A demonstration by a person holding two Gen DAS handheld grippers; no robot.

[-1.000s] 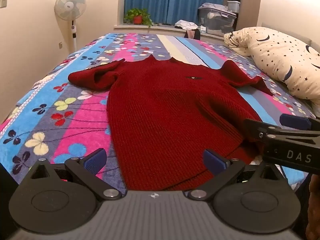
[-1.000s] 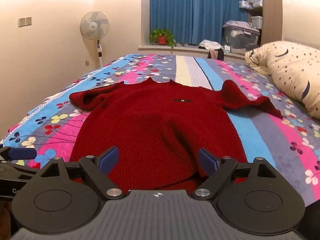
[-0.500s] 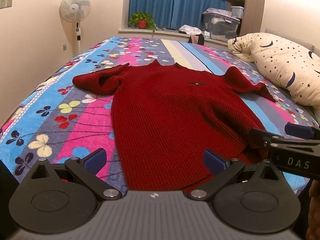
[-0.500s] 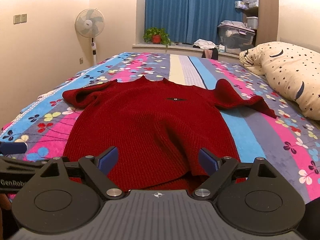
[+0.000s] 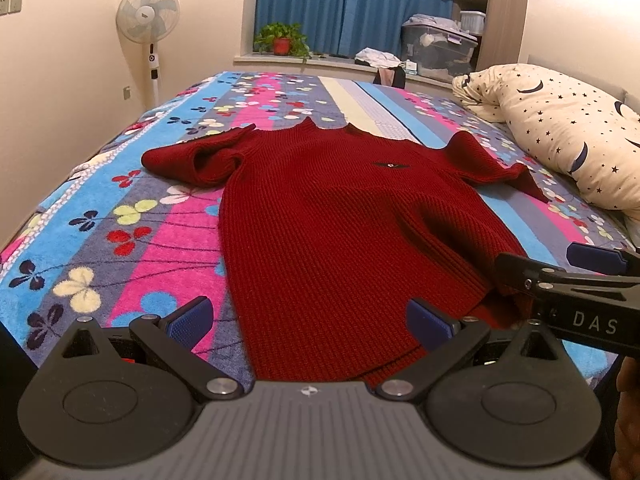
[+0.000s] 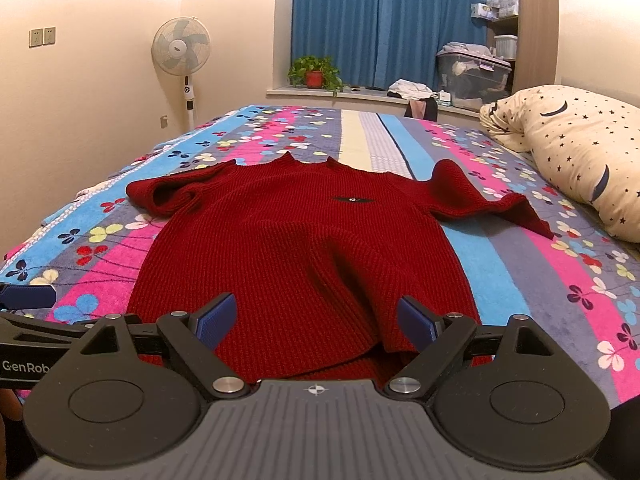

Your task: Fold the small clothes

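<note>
- I see a dark red ribbed-knit short-sleeved sweater (image 5: pixel 332 216) (image 6: pixel 304 248) lying front-up on the striped, flower-patterned fleece bedspread (image 5: pixel 132 236) (image 6: pixel 532 280), collar at the far end and hem at the near edge.
- The left sleeve (image 5: pixel 192 158) is bunched and folded over itself; the right sleeve (image 5: pixel 492 164) lies rumpled, reaching toward the cream star-and-moon pillow (image 5: pixel 568 128) at the right.
- A small dark badge (image 6: pixel 352 199) sits on the chest, right of centre.
- My left gripper (image 5: pixel 308 318) sits at the near hem with its blue pads spread wide; one pad lies over the bedspread just left of the sweater, the other over the knit. Nothing is held between them.
- My right gripper (image 6: pixel 316 320) is also spread wide over the near right part of the hem, holding nothing. The knit is raised in a fold (image 6: pixel 352 272) just beyond it.
- From the left wrist view, the right gripper (image 5: pixel 568 276) enters from the right beside the hem corner; whether it touches the cloth, I cannot tell.
- Far background: a white pedestal fan (image 6: pixel 182 50) at the left, a potted green plant (image 6: pixel 314 72) on the sill, blue curtains (image 6: pixel 384 24).
</note>
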